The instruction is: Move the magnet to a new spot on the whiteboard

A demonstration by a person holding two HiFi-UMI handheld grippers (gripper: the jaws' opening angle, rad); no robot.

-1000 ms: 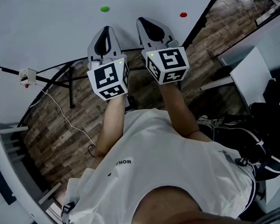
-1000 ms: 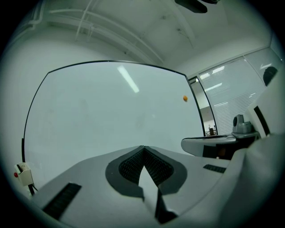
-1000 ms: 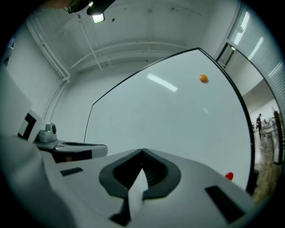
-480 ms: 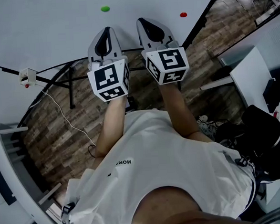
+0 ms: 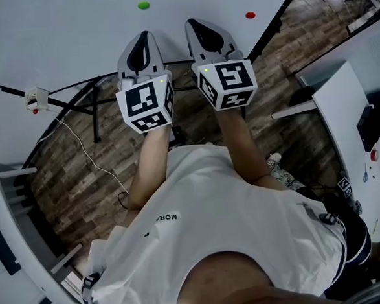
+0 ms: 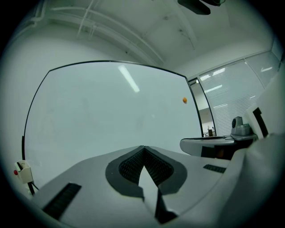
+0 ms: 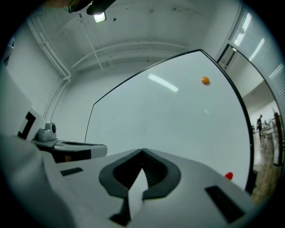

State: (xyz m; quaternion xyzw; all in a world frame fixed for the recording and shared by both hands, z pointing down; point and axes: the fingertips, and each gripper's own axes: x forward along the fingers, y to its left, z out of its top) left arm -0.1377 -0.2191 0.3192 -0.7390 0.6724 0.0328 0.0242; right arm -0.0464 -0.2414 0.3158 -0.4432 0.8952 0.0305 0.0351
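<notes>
The whiteboard (image 5: 58,34) stands in front of me. A green magnet (image 5: 143,5) and a red magnet (image 5: 250,14) stick to it in the head view. An orange magnet (image 6: 185,100) shows high on the board in the left gripper view. In the right gripper view the orange magnet (image 7: 205,80) sits near the top, and the red magnet (image 7: 228,176) low at the right. My left gripper (image 5: 144,37) and right gripper (image 5: 192,26) are held side by side, level, short of the board. Both are shut with nothing between the jaws (image 6: 143,147) (image 7: 142,151).
The board's black stand legs (image 5: 95,119) rest on a wood-pattern floor. A small white box with a red button (image 5: 36,100) hangs at the board's lower left, its cable trailing down. White furniture (image 5: 344,124) stands at the right, more white furniture (image 5: 6,219) at the left.
Both grippers have kept their place. The head view has shifted slightly, and the dark bulky shape at the lower right has left the picture.
</notes>
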